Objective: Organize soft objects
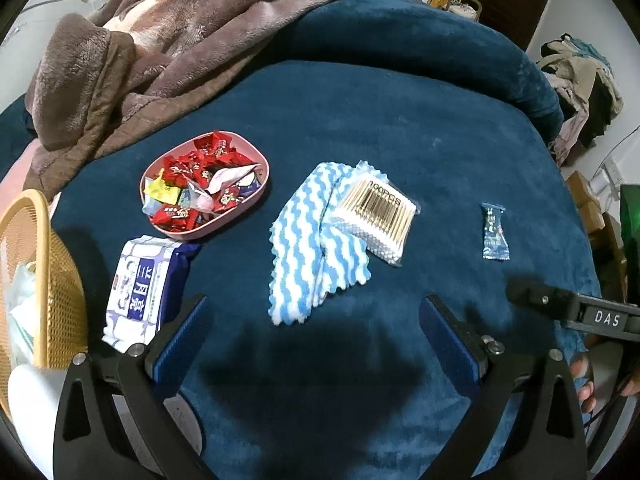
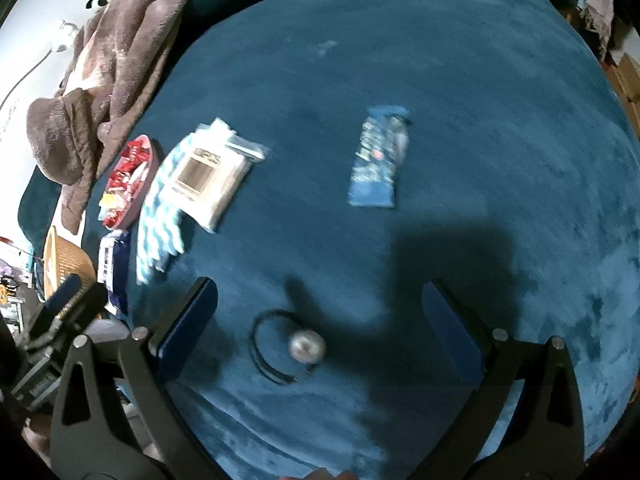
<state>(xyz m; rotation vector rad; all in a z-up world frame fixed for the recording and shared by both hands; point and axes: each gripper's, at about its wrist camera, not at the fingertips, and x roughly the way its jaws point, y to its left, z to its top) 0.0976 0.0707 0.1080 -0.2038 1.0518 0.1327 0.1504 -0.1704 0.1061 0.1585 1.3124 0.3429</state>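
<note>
Landmark = the blue/white wavy cloth (image 1: 316, 236), lying folded on the dark blue plush bed cover (image 1: 400, 120), roughly mid-scene in left wrist view.

Far left of cloth: woven yellow basket (image 1: 44, 280) at the bed edge w/ some white stuff inside, prob the drop-off spot. Btwn basket and cloth: wet-wipe pack (image 1: 144, 288), and just behind that a pink oval tray (image 1: 248, 208) full of wrapped candies. A brown fleece blanket (image 1: 160, 48) is heaped well behind the tray.

Touching the cloth, resting on its right half: clear bag of cotton swabs (image 1: 376, 216). Well apart to the right of cloth: small blue sachet (image 1: 496, 232). In right wrist view, a black hair tie w/ a pearly bead (image 2: 288, 348) lies nearer than the sachet, btwn that gripper's fingers.

Left gripper (image 1: 312, 336): jaws spread wide, nothing in them, hovering just short of the cloth's near end. Right gripper (image 2: 320, 332): also spread wide, empty, over the hair tie.

Handling, my guess: cloth is light, limp, will drape and unfold if lifted by one corner; better to pinch thru both folded layers near the near end. Swab bag on top will slide off, plastic is slick, so shift it first. Hair tie is thin, stretchy; pinch at the bead.
</note>
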